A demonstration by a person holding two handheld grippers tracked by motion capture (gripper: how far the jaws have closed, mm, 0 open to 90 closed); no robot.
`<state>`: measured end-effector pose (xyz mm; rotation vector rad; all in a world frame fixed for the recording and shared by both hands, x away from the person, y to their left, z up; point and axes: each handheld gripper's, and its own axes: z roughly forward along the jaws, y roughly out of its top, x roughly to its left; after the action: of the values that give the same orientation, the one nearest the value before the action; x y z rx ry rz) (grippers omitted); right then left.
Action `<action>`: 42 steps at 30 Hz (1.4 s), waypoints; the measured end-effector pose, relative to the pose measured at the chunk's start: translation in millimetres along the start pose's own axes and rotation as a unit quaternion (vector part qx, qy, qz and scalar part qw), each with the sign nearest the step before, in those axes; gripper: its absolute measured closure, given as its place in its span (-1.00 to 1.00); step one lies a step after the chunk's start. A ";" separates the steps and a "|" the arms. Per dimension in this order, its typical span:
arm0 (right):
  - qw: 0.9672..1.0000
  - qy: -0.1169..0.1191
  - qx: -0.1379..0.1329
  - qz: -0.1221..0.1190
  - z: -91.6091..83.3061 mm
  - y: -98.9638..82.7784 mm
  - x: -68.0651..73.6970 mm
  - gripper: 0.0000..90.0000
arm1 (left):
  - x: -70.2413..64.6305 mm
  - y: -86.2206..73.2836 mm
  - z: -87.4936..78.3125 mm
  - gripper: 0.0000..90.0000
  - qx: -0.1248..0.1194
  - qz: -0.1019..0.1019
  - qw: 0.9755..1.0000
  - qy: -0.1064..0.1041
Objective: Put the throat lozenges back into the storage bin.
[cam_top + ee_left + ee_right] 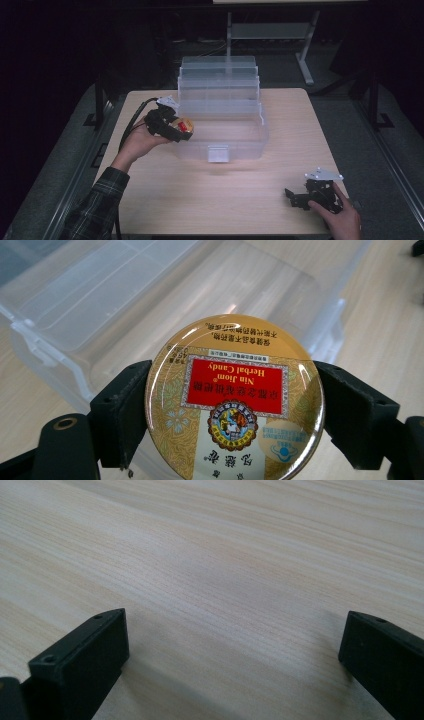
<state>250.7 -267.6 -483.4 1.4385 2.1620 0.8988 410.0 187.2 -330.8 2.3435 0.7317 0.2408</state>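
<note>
The left tongs (pixel 181 131) gripped a round gold candy tin (pixel 234 399) by its rim, jaws pressed to either side, holding it over the left edge of the clear plastic box (pixel 235 142) on the desk (pixel 225 200). Far to the right, the right tongs (pixel 295 197) rested low over the desk, jaws spread wide apart.

Round, flat candy tin (pixel 234 400) w/ glossy gold lid, red label reading "Nin Jiom Herbal Candy," printing upside down in the left gripper view. Clamped edge to edge between the left gripper's (pixel 176 131) black jaws, lid facing up, held just beside the clear plastic box's (pixel 250 145) left wall.
</note>
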 end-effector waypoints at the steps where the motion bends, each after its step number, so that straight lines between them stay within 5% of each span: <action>1: 1.000 0.000 0.000 0.000 0.0 0.0 0.0 -1.00 | 0.9 0.4 0.7 -0.56 0.001 -0.002 1.000 0.000; 20: 1.000 0.000 0.000 0.000 0.0 0.0 0.0 -1.00 | 17.3 1.7 21.9 -0.56 0.011 -0.016 1.000 0.011; 42: 1.000 0.000 0.000 0.000 0.0 0.0 0.0 -1.00 | 18.1 0.0 28.4 -0.60 0.006 -0.014 1.000 0.006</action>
<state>250.7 -267.6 -483.3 1.4385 2.1621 0.8985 434.8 182.0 -352.8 2.3440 0.7736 0.2380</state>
